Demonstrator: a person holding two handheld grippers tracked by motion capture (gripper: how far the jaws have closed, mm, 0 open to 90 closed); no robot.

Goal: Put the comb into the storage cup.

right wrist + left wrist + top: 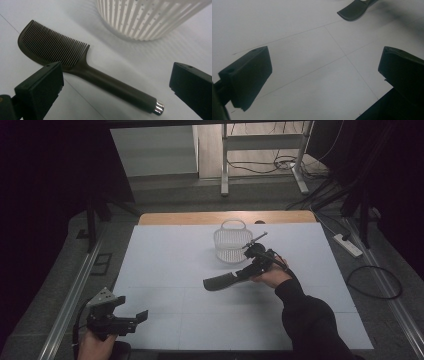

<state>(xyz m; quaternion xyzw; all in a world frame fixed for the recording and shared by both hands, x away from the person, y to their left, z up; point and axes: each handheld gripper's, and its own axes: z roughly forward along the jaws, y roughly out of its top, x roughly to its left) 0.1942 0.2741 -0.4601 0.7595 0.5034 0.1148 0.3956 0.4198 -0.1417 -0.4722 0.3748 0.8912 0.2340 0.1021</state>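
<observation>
1. Right tongs [115, 85] apart, straddling the comb [82, 67] mid-worktop, just beside the basket [150, 17].
2. Best clamp mid-handle, squarely.
3. Left tongs [324, 80] apart, idle at the near-left corner.

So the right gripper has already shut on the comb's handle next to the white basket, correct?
Not quite. The right gripper is open: in the right gripper view its jaws stand wide apart on either side of the comb, which lies on the table beside the white basket.
</observation>
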